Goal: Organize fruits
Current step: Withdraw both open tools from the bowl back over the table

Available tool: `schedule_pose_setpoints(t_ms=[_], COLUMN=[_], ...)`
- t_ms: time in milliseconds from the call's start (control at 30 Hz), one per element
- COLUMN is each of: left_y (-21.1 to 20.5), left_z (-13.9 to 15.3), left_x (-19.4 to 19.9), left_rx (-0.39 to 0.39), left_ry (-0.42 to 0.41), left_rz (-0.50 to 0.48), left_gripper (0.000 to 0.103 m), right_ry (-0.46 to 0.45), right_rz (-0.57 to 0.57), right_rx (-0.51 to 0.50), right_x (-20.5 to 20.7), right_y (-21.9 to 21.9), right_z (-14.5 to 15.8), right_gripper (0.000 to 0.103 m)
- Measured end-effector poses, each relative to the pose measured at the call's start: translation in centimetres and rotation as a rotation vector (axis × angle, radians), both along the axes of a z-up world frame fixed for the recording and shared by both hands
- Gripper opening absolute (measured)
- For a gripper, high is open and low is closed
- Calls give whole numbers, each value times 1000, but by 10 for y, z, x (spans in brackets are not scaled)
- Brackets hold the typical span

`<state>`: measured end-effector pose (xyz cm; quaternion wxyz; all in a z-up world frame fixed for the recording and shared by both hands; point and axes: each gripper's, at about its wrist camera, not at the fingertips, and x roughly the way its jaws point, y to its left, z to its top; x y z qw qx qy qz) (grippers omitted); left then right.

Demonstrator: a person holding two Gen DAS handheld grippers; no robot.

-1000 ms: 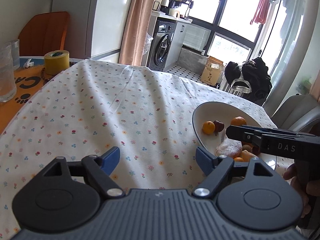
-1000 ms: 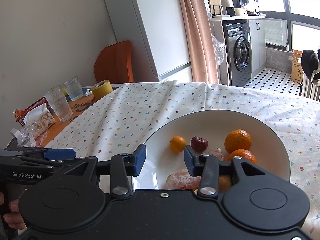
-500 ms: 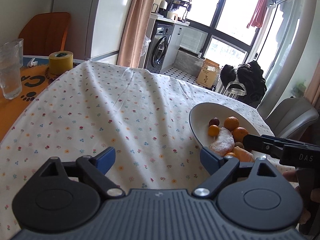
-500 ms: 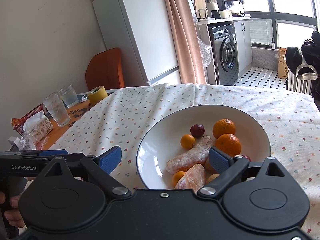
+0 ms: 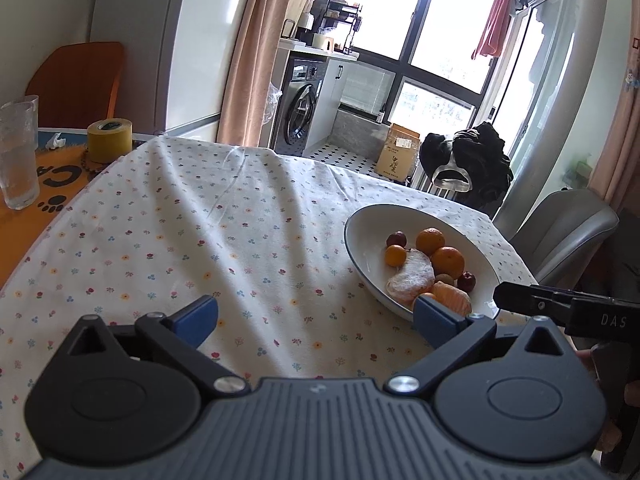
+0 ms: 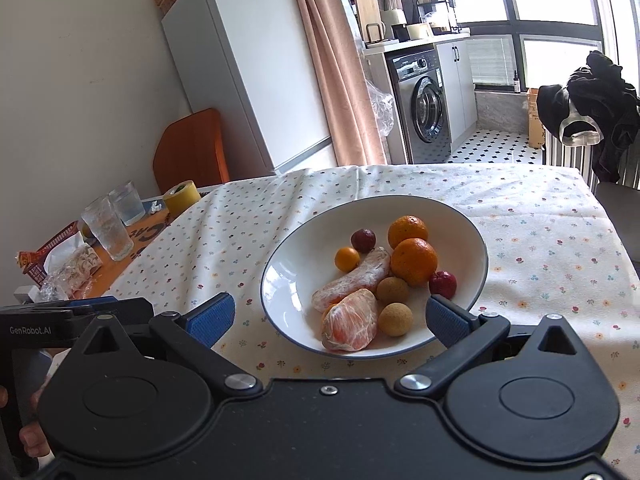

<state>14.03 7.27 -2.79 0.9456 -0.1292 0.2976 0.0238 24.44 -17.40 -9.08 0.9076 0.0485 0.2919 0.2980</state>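
Bright daylight floods in through the blown-out window [image 5: 404,12] beyond the bench [image 5: 200,216], throwing soft streaked shadows across its cloth. Both views stay sharp, though fisheye bending curves the edges, with dark vignetted corners

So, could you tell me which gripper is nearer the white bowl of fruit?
Right. The right gripper hangs open over the white bowl's near rim; the left gripper hovers over tablecloth beside it.
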Motion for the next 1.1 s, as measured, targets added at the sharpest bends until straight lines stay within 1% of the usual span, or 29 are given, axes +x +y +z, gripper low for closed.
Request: schedule_pose_setpoints(t_ms=[333,633,1100], left_y=[-15,-19,-22], left_z=[12,19,33], left_x=[-14,-32,-67], left_rx=[15,18,66], left_ry=[-21,-14,-25], left_rz=[-25,-42,-45], left_gripper=[103,103,103], right_ry=[-27,-43,-57], right_rz=[-11,-13,-8], right_rx=[4,7,17], right_x=[-22,-41,-76], right_y=[-19,-28,-36], right_z=[9,17,33], right_gripper=[103,103,103])
